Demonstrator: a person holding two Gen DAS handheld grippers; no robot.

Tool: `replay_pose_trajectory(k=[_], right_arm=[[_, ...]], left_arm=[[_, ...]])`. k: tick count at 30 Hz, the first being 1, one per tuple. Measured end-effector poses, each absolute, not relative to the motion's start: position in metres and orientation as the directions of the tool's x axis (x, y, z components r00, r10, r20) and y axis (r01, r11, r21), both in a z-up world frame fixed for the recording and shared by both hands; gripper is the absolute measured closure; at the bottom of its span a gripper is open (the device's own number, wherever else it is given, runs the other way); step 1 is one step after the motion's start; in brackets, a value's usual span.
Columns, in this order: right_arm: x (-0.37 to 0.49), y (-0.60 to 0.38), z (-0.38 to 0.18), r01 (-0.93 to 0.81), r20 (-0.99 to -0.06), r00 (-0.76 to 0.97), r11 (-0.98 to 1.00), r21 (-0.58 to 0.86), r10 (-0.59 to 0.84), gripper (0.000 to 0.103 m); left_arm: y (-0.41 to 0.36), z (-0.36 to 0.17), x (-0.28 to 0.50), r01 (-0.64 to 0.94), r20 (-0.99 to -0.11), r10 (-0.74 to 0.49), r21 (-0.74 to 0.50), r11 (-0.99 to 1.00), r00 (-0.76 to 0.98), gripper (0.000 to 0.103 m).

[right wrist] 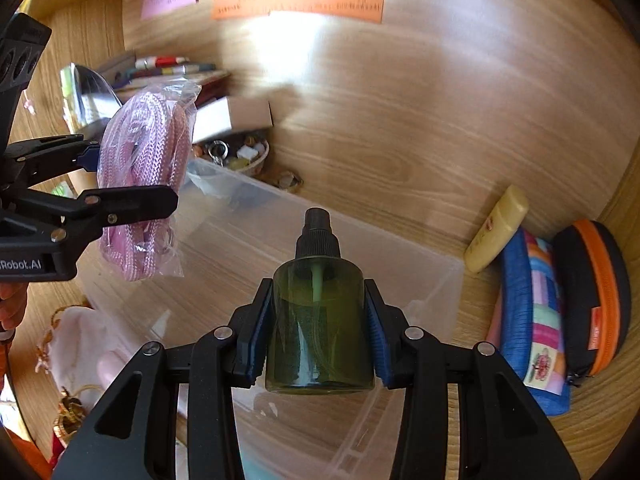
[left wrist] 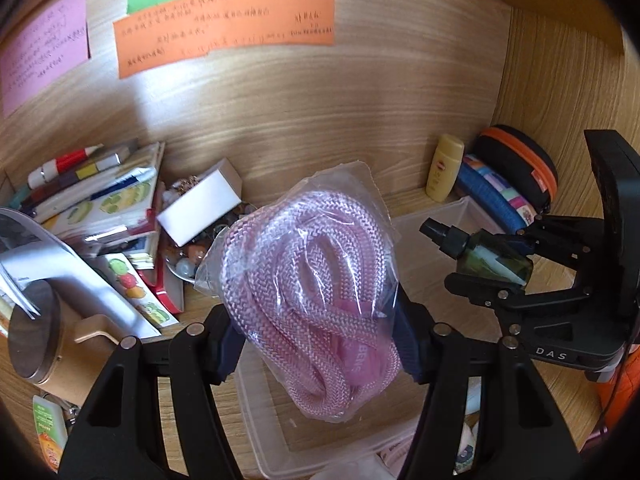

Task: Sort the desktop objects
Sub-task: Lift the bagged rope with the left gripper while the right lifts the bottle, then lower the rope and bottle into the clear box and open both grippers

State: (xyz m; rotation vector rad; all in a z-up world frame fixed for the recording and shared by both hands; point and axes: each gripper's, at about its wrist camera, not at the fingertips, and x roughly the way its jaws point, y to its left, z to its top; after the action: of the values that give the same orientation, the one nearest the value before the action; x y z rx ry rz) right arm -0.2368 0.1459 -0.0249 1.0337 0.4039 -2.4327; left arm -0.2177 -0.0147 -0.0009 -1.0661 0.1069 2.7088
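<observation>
The left gripper (left wrist: 320,340) pinches a bagged pink rope (left wrist: 316,300) between its blue pads, jaws roughly half spread, tilted downward above a clear plastic bin (left wrist: 276,432) on the wooden desk (left wrist: 568,392). At three o'clock in the left wrist view, the right gripper (right wrist: 320,344), also angled down, clamps a green spray bottle (right wrist: 320,320) by its sides, nozzle pointing to twelve o'clock in the right wrist view, over the same bin. At two o'clock beyond the bin lie a yellow tube (left wrist: 444,168), a striped pouch (left wrist: 496,196) and an orange-zipped case (left wrist: 520,168).
</observation>
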Motion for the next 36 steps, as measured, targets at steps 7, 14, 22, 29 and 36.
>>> replay_pose_trajectory(k=[7,14,22,29,36], right_arm=[[-0.248,0.143,-0.041,0.531,-0.767,-0.576,-0.843,-0.087,-0.283,0.065],[-0.248,0.135,-0.050,0.562,-0.791,-0.548,-0.821,-0.105,-0.274,0.065],[-0.252,0.134,-0.057,0.563,-0.816,-0.518,-0.820,-0.102,-0.254,0.065],[-0.253,0.131,-0.058,0.564,-0.836,-0.491,-0.821,-0.091,-0.245,0.065],[-0.254,0.135,-0.058,0.555,-0.857,-0.463,-0.828,-0.082,-0.225,0.064]], left_arm=[[-0.010,-0.026,-0.225,-0.250,-0.706,0.175,0.003,-0.968,-0.686,0.040],[-0.005,-0.037,-0.229,-0.251,-0.735,0.165,0.007,-0.968,-0.657,0.040],[0.002,-0.045,-0.236,-0.260,-0.772,0.150,0.021,-0.965,-0.618,0.040],[0.002,-0.041,-0.236,-0.259,-0.774,0.131,0.044,-0.965,-0.620,0.040],[0.004,-0.043,-0.236,-0.272,-0.780,0.126,0.058,-0.961,-0.613,0.040]])
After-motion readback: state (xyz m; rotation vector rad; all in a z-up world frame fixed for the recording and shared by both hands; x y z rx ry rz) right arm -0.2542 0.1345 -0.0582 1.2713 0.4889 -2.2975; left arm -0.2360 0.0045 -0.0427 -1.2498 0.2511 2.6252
